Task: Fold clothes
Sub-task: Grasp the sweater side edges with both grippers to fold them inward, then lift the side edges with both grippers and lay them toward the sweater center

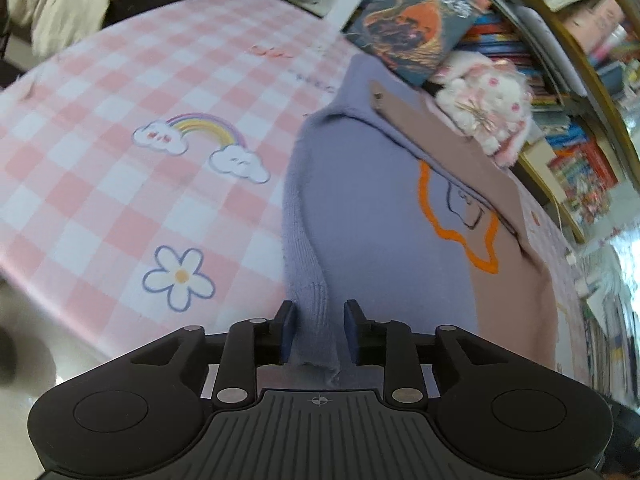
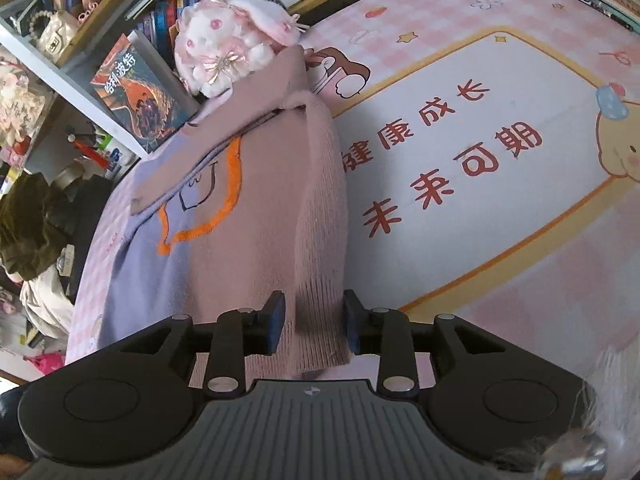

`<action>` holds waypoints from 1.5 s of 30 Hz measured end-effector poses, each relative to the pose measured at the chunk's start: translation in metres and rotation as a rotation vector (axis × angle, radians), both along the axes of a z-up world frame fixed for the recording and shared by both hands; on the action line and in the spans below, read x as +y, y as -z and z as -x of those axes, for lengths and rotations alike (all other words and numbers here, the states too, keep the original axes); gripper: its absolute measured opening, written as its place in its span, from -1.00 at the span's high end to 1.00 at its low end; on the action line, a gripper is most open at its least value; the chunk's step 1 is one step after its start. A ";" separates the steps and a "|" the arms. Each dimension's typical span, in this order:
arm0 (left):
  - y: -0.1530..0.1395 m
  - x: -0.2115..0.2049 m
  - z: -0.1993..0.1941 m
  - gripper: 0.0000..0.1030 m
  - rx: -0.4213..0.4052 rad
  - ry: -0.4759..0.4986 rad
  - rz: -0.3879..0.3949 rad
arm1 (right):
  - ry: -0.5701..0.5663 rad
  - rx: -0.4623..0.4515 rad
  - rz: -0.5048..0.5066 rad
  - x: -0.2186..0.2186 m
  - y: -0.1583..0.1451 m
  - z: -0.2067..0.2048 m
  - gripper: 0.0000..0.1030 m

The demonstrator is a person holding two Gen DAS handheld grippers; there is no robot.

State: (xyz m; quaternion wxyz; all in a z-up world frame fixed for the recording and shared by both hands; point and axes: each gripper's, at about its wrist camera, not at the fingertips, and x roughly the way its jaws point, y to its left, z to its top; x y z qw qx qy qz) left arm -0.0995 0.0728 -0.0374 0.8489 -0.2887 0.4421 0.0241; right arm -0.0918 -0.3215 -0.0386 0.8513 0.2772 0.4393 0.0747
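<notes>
A knit sweater lies on the table, lilac (image 1: 372, 216) on one half and dusty pink (image 2: 256, 240) on the other, with an orange-outlined figure on the chest. Both sleeves are folded in along the body. My left gripper (image 1: 319, 330) stands open around the lilac sleeve cuff (image 1: 316, 320); the cuff lies between the pads with a small gap on the right side. In the right wrist view my right gripper (image 2: 314, 322) is open around the pink sleeve cuff (image 2: 320, 320), with a gap at its left pad.
A pink checked tablecloth (image 1: 120, 184) with rainbow and flower prints covers the table. A white and pink plush toy (image 2: 224, 44) sits at the sweater's collar, beside a leaning book (image 2: 140, 100) and shelves of books. Piled clothes (image 2: 28, 232) lie beyond the table's edge.
</notes>
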 end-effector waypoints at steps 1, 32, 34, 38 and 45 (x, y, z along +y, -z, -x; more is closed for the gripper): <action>0.000 0.000 0.000 0.36 -0.001 0.002 0.005 | 0.001 0.000 -0.004 0.000 0.000 0.000 0.43; 0.003 0.001 0.101 0.93 0.046 -0.041 0.169 | -0.038 0.141 -0.190 -0.053 -0.002 0.083 0.82; 0.005 0.001 0.109 0.93 0.058 -0.048 0.188 | -0.039 0.178 -0.211 -0.060 0.002 0.091 0.82; -0.004 -0.004 0.108 0.93 -0.031 -0.043 0.232 | -0.049 0.162 -0.209 -0.067 -0.007 0.093 0.82; -0.049 -0.004 0.066 0.93 -0.269 -0.073 0.337 | 0.004 -0.079 -0.348 -0.078 -0.056 0.068 0.82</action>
